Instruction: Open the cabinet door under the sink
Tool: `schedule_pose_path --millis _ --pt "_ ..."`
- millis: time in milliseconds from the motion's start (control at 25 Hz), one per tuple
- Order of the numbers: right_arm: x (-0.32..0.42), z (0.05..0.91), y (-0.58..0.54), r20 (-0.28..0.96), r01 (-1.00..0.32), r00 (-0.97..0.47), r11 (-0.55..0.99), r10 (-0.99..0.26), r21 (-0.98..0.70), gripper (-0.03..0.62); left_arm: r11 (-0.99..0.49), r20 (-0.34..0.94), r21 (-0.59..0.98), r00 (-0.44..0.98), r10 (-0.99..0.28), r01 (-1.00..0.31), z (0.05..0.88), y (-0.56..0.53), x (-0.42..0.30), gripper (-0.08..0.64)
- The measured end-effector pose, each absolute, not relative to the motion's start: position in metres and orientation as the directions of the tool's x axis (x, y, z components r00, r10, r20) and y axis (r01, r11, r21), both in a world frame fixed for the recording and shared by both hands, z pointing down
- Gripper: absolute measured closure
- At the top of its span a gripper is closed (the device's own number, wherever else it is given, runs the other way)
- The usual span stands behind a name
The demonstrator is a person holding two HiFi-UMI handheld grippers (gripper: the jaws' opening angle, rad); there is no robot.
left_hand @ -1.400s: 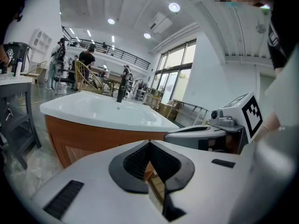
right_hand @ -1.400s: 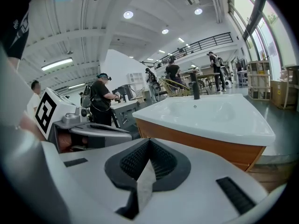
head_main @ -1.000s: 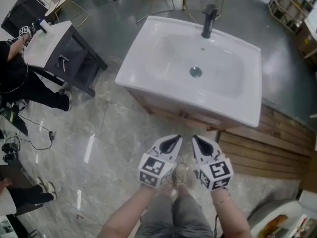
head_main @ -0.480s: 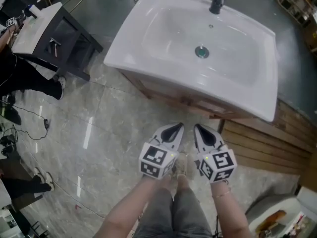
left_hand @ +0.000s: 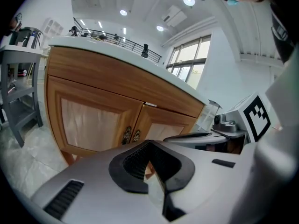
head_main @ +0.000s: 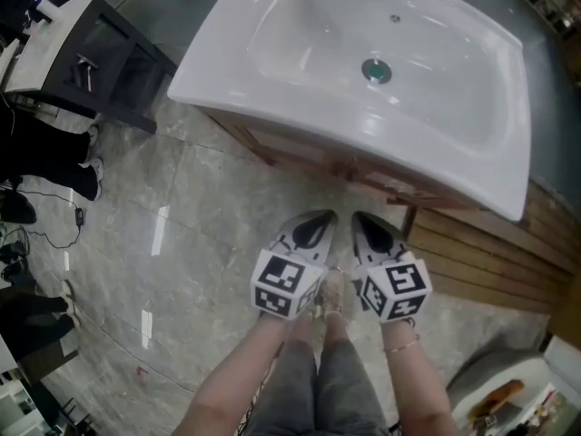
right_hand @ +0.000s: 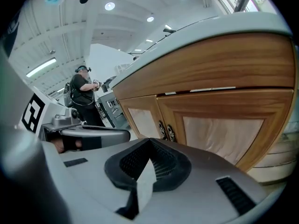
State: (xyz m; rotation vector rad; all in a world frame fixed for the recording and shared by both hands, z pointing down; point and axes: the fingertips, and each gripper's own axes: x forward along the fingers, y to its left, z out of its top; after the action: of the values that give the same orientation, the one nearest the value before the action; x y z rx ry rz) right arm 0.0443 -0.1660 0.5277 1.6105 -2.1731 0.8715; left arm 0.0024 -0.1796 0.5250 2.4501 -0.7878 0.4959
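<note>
Head view: L gripper (head_main: 320, 221) and R gripper (head_main: 361, 221) sit side by side, low over the marble floor (head_main: 182, 262), tips toward the sink (head_main: 218, 84). The cabinet (head_main: 300, 153) under the basin shows only as a thin wood strip.

Left gripper view: L jaws fully together, nothing between. Two cabinet doors (left_hand: 88, 122) lie ahead, apart from the tips. Both doors are flush w/ the frame, w/ handles (left_hand: 131, 135) at the centre seam.

Right gripper view: R jaws together, empty. Same doors closed, handles just above the jaw tips in frame. A person (right_hand: 83, 97) stands in the bkgd, poss. wearing a headset.
</note>
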Motion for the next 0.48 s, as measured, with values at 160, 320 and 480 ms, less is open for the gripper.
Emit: schedule_pose_path --millis 160,320,480 --pt "0.047 0.546 -0.173 0.572 -0.937 -0.323 0.168 -0.754 -0.307 0.595 -0.696 0.493 0.354 0.757 -0.430 -0.625 0.541 -0.184 0.002 0.552" --pt "0.050 0.558 -0.182 0.579 -0.940 -0.312 0.156 -0.753 -0.303 0.595 -0.688 0.496 0.355 0.751 -0.436 -0.633 0.553 -0.191 0.005 0.552" --pt "0.053 0.571 -0.188 0.591 -0.945 -0.297 0.141 -0.750 -0.296 0.595 -0.693 0.495 0.362 0.758 -0.425 -0.624 0.562 -0.194 0.009 0.552"
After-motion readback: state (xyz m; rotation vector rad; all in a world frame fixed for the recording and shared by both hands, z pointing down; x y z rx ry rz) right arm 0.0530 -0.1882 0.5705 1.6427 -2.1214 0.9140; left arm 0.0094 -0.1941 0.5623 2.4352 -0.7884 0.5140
